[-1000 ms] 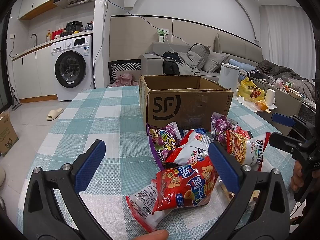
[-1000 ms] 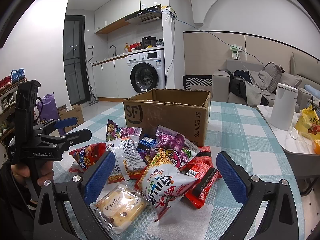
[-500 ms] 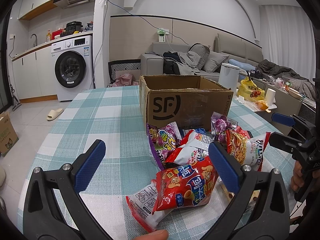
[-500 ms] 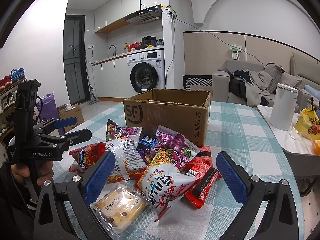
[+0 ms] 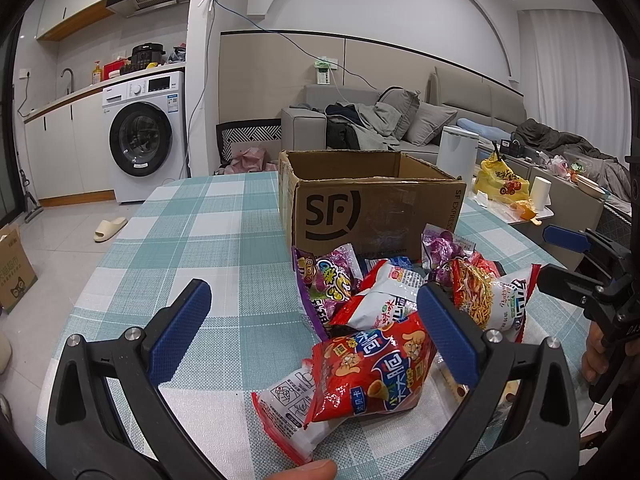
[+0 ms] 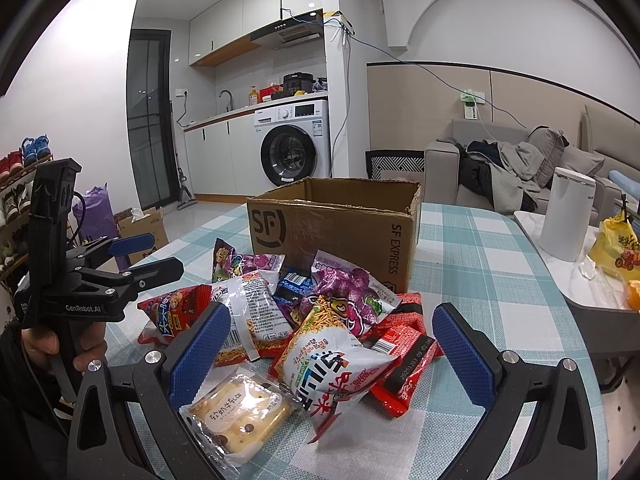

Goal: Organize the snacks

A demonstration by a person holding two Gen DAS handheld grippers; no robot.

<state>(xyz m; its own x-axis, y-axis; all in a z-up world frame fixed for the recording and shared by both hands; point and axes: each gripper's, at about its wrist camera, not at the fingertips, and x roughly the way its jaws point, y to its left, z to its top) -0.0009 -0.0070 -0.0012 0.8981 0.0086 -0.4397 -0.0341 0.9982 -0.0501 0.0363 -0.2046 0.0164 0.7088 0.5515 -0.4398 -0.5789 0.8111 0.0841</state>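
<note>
Both of your tongs are spread wide and hold nothing. The left tongs (image 5: 312,312) hover over the near end of the snack pile, with the red chip bag (image 5: 372,372) lying between the fingers toward the right one, its long axis slanting up to the right. The right tongs (image 6: 332,336) bracket the noodle snack bag (image 6: 332,360), and the biscuit pack (image 6: 236,412) sits just by the left finger. So each hand has its own nearest packet. The one cardboard box (image 6: 332,228) stands open directly behind the pile on the checked counter (image 5: 200,220). Roughly ten packets show; overlaps hide an exact count.
</note>
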